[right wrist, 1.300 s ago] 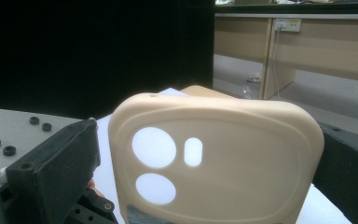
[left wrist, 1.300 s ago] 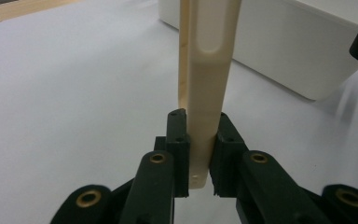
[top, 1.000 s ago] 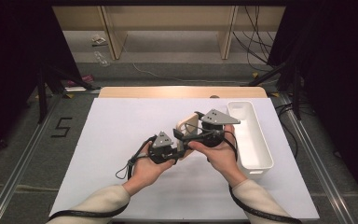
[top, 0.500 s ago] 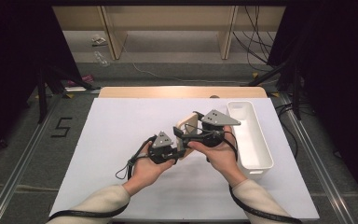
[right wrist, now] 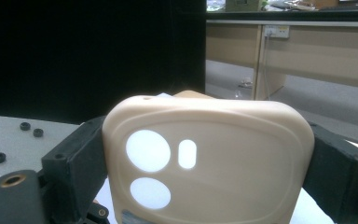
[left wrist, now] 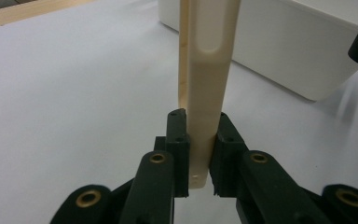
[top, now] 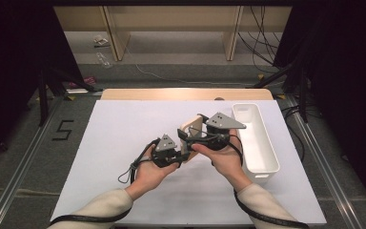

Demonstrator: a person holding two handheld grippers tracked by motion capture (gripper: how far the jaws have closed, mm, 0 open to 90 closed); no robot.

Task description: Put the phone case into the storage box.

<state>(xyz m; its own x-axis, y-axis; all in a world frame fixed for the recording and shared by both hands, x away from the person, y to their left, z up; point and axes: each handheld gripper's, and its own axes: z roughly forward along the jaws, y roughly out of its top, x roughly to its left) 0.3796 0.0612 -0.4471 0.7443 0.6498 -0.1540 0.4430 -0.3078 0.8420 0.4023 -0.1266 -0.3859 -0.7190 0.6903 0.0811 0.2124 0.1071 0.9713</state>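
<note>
Our left claw (left wrist: pixel 200 154) pinches the cream case (left wrist: pixel 208 70) by its thin edge; the right claw (right wrist: pixel 205 158), jaws just narrowing, spans its width. It's held left of the bin (top: pixel 255 138), above the bench (top: pixel 124 124). We judge it light, stiff, slick: grip the edges

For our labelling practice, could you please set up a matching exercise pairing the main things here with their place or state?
Things:
1. cream case
2. white bin
3. left claw
4. right claw

Descriptions:
A. stands on the table at the right
B. clamps the thin edge
C. held up between both claws
D. spans the wide sides

Pairs: 1-C, 2-A, 3-B, 4-D
</note>
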